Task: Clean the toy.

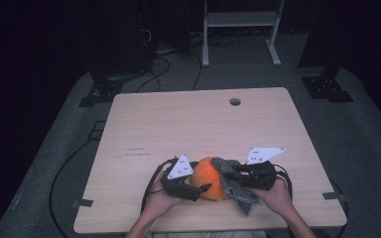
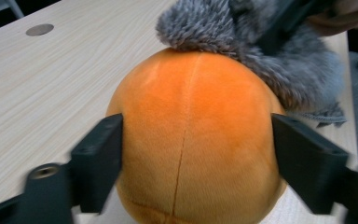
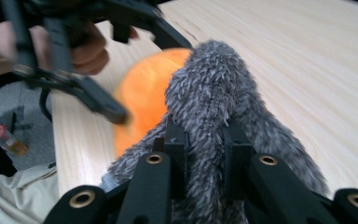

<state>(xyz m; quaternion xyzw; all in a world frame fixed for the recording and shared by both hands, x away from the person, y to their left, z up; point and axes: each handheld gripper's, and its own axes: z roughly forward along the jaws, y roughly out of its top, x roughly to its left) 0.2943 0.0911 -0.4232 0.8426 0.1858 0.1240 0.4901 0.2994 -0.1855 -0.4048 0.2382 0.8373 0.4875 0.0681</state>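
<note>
An orange plush ball (image 1: 209, 176) sits near the table's front edge. My left gripper (image 1: 201, 184) holds it from the left; in the left gripper view the two jaws of the left gripper (image 2: 196, 154) press on either side of the ball (image 2: 191, 107). A grey fuzzy cloth (image 1: 238, 191) drapes over the ball's right side. My right gripper (image 1: 228, 174) is shut on a fold of that cloth (image 3: 214, 84), pinched between the jaws of the right gripper (image 3: 205, 154). The ball (image 3: 144, 98) lies just beyond, with the left gripper (image 3: 140, 70) around it.
The pale wooden table (image 1: 188, 119) has a round cable hole (image 1: 235, 101) near its far edge. A white metal frame (image 1: 238, 20) and dark stands rise behind the table, with cables on the grey floor.
</note>
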